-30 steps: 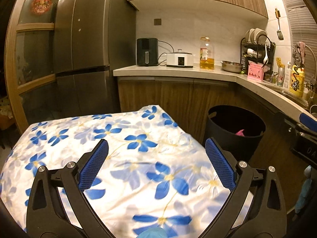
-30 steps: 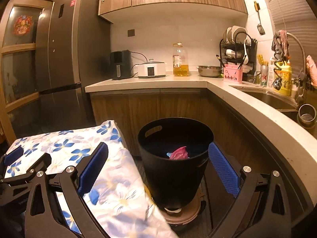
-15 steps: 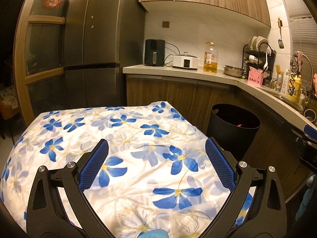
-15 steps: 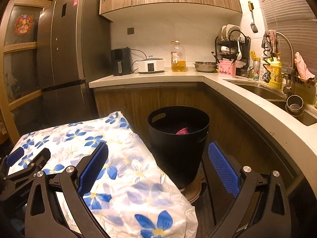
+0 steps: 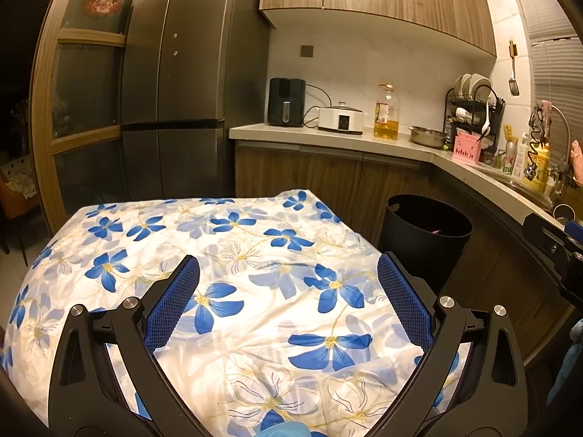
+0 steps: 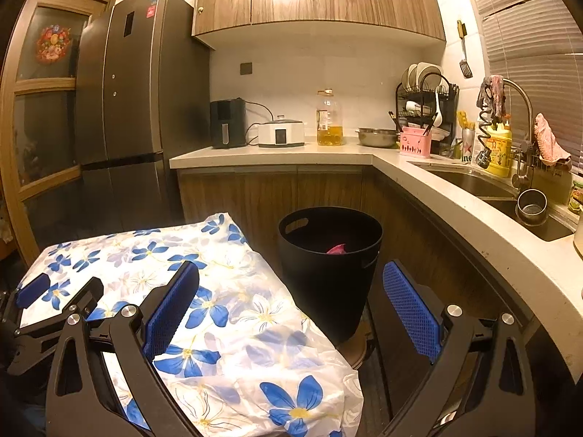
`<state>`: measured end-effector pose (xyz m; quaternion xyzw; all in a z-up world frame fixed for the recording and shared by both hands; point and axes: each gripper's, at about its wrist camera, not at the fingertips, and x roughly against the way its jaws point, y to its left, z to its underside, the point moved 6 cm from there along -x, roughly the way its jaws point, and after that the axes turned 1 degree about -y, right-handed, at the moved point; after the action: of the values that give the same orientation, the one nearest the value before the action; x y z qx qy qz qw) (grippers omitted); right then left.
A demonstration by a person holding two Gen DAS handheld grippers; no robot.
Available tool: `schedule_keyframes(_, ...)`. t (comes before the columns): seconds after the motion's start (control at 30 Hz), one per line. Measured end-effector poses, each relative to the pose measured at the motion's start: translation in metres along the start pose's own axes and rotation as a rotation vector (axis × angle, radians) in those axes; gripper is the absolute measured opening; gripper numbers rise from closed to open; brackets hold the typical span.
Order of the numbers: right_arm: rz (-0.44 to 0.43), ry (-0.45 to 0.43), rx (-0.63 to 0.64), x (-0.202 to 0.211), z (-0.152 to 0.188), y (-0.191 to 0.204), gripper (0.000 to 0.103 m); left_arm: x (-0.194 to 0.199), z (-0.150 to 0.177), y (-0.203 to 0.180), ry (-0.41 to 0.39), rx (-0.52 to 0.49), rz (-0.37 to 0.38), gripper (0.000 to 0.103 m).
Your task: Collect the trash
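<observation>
Risks: nothing held, so no drop to fear; more likely a wrong pick, since no loose scrap shows on the flowered tablecloth (image 5: 255, 291) and a closing grip could bunch the cloth and drag it off the table corner.
Further risk: a swing of the right gripper (image 6: 291, 302) toward the black bin (image 6: 329, 266) could clip its rim or the cupboard fronts (image 6: 269, 193) close behind; tight space between table edge, bin and counter (image 6: 455, 200).
Cloth hazard: thin and wrinkled, hanging loose over the near corner in the right wrist view; likely to slide if snagged by a blue pad (image 6: 171, 309).
Left gripper (image 5: 288, 298): spread wide, nothing between the pads, poised over the middle of the cloth.
Right gripper: spread wide too, empty, aimed past the table's right edge toward the bin.
Trash in sight: one pink scrap (image 6: 337, 248) down inside the bin, so already put away by the look of it.
Bin relative to grippers: on the floor just beside the table's far right corner, straight ahead between the right gripper's fingers, off to the right of the left gripper and beyond its reach line.
Remaining trash: none visible on the table; cannot tell whether more lies outside these views.
Stage, as a guess: between pieces, or near the finish.
</observation>
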<state>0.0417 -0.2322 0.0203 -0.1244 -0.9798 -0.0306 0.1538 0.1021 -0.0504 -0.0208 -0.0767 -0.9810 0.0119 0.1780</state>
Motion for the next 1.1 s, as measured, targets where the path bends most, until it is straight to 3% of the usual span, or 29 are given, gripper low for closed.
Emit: schedule_keyframes(1.1,-0.007,-0.011,0.003,0.0059,-0.0025,0.0083,0.097,0.0065,-0.0044,-0.0001,-0.01,0.001,0.002,0.096)
